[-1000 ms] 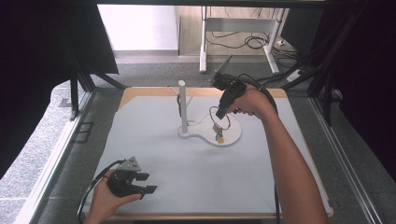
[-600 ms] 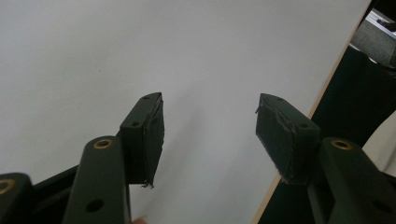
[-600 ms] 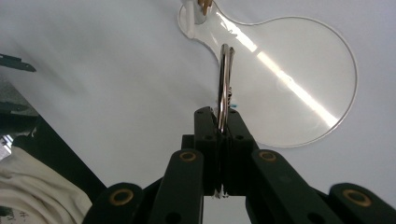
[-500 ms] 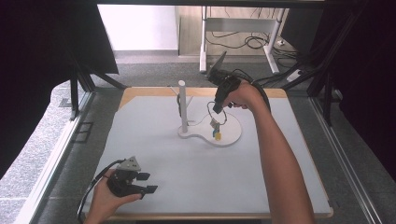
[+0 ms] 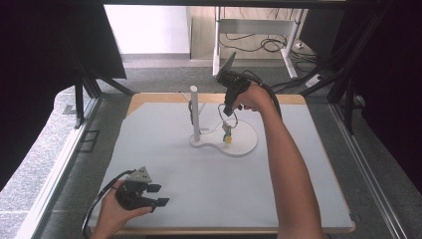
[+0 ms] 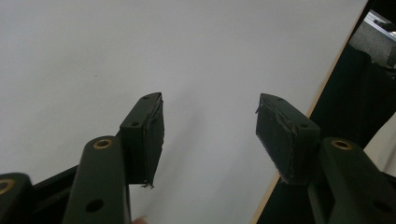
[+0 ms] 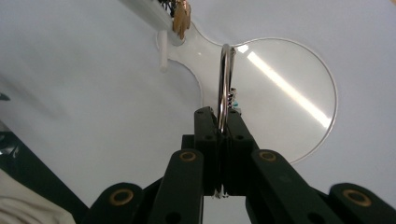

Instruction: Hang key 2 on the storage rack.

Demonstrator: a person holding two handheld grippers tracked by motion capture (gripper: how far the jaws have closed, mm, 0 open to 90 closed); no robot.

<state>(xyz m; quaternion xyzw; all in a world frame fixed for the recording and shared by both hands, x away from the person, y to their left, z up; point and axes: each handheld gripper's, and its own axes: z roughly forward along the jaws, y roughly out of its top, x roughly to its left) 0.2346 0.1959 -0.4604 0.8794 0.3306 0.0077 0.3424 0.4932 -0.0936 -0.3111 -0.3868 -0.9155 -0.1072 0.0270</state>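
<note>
Left hand-held gripper (image 5: pixel 155 195) gapes; right hand-held gripper (image 7: pixel 223 122) is clamped.

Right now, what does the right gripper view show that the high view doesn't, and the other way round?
Right gripper view alone: the right gripper's jaws shut on the metal key ring, and a brass key hanging at the post. High view alone: the left gripper open near the table's front edge, the upright white post, and the yellow tag dangling below the ring. Both share the white stand base and the grey table.

metal key ring (image 7: pixel 225 84) upright, clamped.
</note>
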